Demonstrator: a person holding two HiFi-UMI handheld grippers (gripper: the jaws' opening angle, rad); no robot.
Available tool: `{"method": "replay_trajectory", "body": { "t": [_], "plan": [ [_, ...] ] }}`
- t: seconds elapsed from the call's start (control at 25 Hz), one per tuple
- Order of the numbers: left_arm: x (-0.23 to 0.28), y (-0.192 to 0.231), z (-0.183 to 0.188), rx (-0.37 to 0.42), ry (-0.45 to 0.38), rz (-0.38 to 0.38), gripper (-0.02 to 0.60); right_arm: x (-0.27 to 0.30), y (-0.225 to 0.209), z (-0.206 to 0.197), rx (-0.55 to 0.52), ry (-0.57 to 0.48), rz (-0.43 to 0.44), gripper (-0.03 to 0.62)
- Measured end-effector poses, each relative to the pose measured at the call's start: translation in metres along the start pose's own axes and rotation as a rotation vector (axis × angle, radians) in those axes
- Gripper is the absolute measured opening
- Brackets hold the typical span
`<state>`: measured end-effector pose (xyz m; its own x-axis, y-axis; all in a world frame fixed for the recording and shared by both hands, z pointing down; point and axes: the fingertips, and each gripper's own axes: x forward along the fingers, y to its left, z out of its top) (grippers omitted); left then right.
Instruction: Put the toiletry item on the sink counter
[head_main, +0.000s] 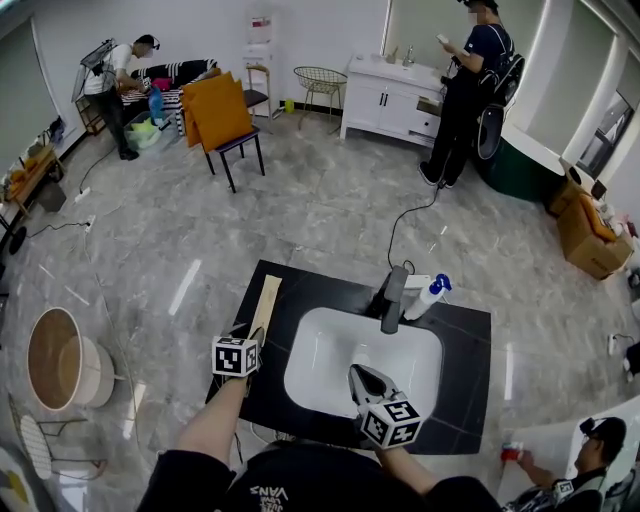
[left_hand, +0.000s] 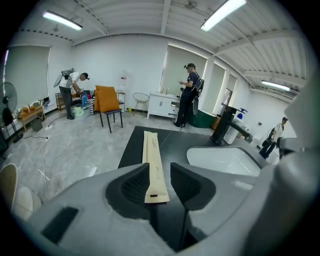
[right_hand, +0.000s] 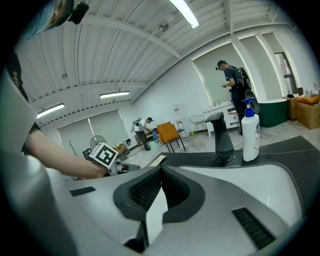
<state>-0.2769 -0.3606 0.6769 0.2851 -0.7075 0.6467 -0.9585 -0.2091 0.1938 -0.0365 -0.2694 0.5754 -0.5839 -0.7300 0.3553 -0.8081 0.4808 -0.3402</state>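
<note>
A long tan paper packet (left_hand: 151, 155) lies lengthwise along the left strip of the black sink counter (head_main: 470, 340). Its near end sits between the jaws of my left gripper (left_hand: 159, 177), which is shut on it, both pads meeting its edges. In the head view the packet (head_main: 267, 300) runs away from the left gripper (head_main: 256, 335) at the counter's left edge. My right gripper (head_main: 356, 373) hovers over the front of the white basin (head_main: 330, 350). Its jaws (right_hand: 161, 172) are shut tip to tip with nothing between them.
A black faucet (head_main: 394, 298) and a white bottle with a blue top (head_main: 430, 295) stand behind the basin. On the floor are a round wooden stool (head_main: 60, 360), an orange chair (head_main: 220, 115), a white cabinet (head_main: 390, 95) and cardboard boxes (head_main: 590, 235). People stand at the back, and one crouches at lower right (head_main: 590, 450).
</note>
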Motion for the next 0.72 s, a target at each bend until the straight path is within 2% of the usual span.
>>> {"method": "replay_trajectory", "body": {
  "t": [0.16, 0.2, 0.44, 0.72],
  "plan": [
    [-0.024, -0.010, 0.019, 0.021, -0.109, -0.018, 0.022, -0.003, 0.002, 0.000, -0.014, 0.006, 0.026, 0.001],
    [-0.030, -0.013, 0.024, 0.027, -0.139, -0.023, 0.011, -0.004, 0.002, 0.000, -0.018, 0.006, 0.032, 0.000],
    [-0.074, -0.036, 0.042, 0.063, -0.277, -0.052, 0.011, -0.011, -0.001, 0.004, -0.040, 0.002, 0.058, 0.000],
    [-0.125, -0.070, 0.042, 0.094, -0.392, -0.037, 0.011, -0.020, -0.007, 0.008, -0.073, 0.009, 0.098, 0.000]
  ]
}}
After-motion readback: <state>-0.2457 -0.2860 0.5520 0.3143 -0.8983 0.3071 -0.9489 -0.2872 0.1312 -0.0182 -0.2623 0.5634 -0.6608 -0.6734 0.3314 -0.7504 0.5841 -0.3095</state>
